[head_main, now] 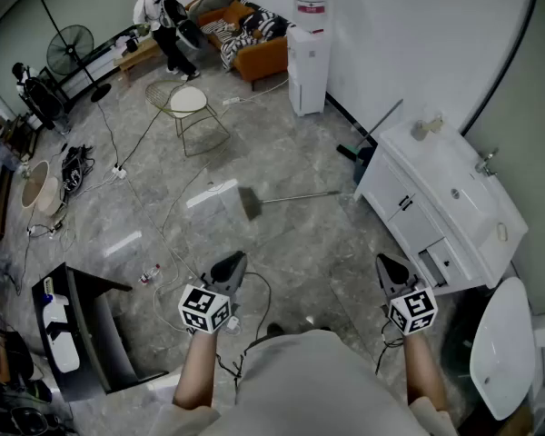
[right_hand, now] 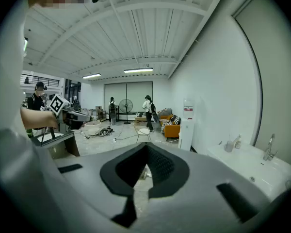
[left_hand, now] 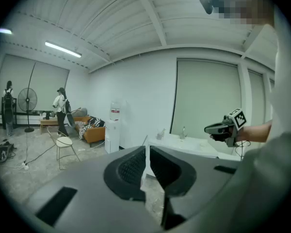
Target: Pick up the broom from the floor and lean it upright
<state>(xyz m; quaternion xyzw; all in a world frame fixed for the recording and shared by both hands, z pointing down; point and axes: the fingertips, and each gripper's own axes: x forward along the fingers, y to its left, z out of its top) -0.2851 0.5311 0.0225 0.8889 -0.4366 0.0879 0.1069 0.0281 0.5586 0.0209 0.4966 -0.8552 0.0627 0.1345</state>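
Observation:
The broom (head_main: 251,203) lies flat on the grey marble floor ahead of me, its grey head to the left and its thin metal handle running right toward the white cabinet. My left gripper (head_main: 234,260) hovers well short of the broom head, shut and holding nothing; in its own view the jaws (left_hand: 147,152) stand almost together. My right gripper (head_main: 381,262) is also held back from the broom, to the right, shut and empty (right_hand: 146,146). Each gripper shows in the other's view: the right gripper (left_hand: 223,127) and the left gripper (right_hand: 70,114).
A white sink cabinet (head_main: 436,198) stands at the right, with a dustpan and a long handle (head_main: 365,145) leaning by it. A water dispenser (head_main: 309,62), wire chair (head_main: 189,107), orange sofa (head_main: 259,53), floor cables (head_main: 163,243) and a black desk (head_main: 91,325) surround the floor. A person (head_main: 159,16) stands far back.

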